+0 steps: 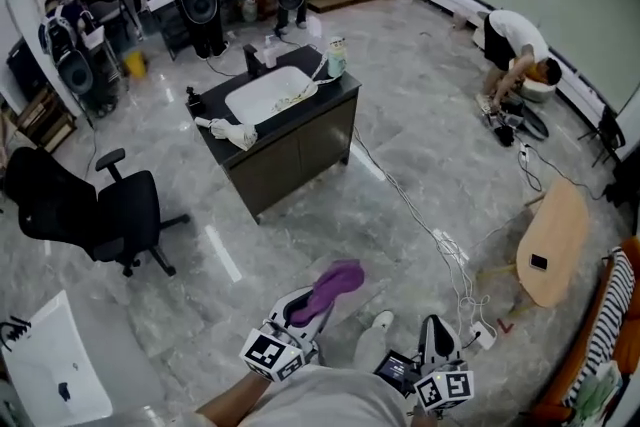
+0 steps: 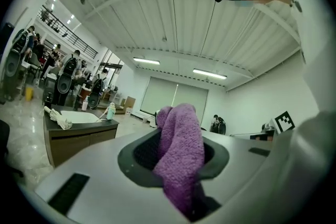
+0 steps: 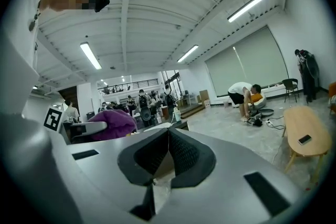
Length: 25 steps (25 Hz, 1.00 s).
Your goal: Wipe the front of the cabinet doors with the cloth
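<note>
A purple cloth point(image 1: 335, 285) is clamped in my left gripper point(image 1: 312, 303), low in the head view; it fills the gap between the jaws in the left gripper view as a purple cloth point(image 2: 181, 152). My right gripper point(image 1: 436, 332) sits beside it, jaws pressed together with nothing between them, and its own view shows the right gripper point(image 3: 167, 136) shut. The dark cabinet point(image 1: 300, 150) with two front doors stands well ahead across the floor, topped by a white sink point(image 1: 268, 93). Both grippers are far from the doors.
A black office chair point(image 1: 95, 205) stands left of the cabinet. Cables and a power strip point(image 1: 445, 245) trail over the marble floor on the right. A wooden table point(image 1: 553, 240) and a crouching person point(image 1: 515, 50) are at the right. Several people stand at the back.
</note>
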Tool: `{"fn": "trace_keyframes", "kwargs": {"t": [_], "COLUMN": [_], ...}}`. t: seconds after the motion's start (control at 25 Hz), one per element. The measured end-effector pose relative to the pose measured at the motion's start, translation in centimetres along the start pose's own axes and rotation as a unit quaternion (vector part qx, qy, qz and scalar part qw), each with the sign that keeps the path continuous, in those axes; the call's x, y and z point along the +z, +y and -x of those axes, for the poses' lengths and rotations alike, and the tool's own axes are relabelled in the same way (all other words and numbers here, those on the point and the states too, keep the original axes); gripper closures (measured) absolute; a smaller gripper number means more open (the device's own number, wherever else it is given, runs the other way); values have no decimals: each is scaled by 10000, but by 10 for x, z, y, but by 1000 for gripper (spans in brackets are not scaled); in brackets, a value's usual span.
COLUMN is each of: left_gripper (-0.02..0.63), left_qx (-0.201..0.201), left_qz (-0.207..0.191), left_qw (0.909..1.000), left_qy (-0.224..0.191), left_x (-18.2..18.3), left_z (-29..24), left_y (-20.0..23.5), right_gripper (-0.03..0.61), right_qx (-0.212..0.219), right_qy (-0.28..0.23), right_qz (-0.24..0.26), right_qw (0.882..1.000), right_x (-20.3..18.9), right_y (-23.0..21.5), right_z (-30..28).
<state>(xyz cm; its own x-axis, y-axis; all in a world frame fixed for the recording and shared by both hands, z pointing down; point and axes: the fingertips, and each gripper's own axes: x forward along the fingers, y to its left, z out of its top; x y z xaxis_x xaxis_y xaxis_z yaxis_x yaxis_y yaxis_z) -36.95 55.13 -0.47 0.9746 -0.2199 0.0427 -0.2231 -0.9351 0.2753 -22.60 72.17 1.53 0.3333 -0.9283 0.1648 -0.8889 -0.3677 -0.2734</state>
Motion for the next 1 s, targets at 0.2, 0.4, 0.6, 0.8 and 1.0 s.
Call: {"fn": "trace_keyframes", "kwargs": {"t": [0.2,0.4,0.6,0.8,1.0], "left_gripper": [512,512,512,511,511], "left_qx": [567,1143,1688,2083,2353], "left_qz": [-31,156,84,-31,117], "left_qw": [9983,9921,9829,9766,9704], "left_qy": [-104,-489,-725,-527,-536], "left_x": [8,20,34,39,30], "left_z": [-51,-122,-177,-203,-244], "left_y": [8,10,8,26,73], "right_gripper": [551,551,551,551,551], "right_qx": [546,1222,1833,1802,1823], "right_qy": [121,124,341,569,815], "right_qz": [286,504,822,520,559], "right_qw": [9980,9912,9790,9806,9783], "right_x": [22,56,79,79,75], "right_y": [-44,-94,-135,-172,-197], "right_z": [-60,-122,-168,-201,-262]}}
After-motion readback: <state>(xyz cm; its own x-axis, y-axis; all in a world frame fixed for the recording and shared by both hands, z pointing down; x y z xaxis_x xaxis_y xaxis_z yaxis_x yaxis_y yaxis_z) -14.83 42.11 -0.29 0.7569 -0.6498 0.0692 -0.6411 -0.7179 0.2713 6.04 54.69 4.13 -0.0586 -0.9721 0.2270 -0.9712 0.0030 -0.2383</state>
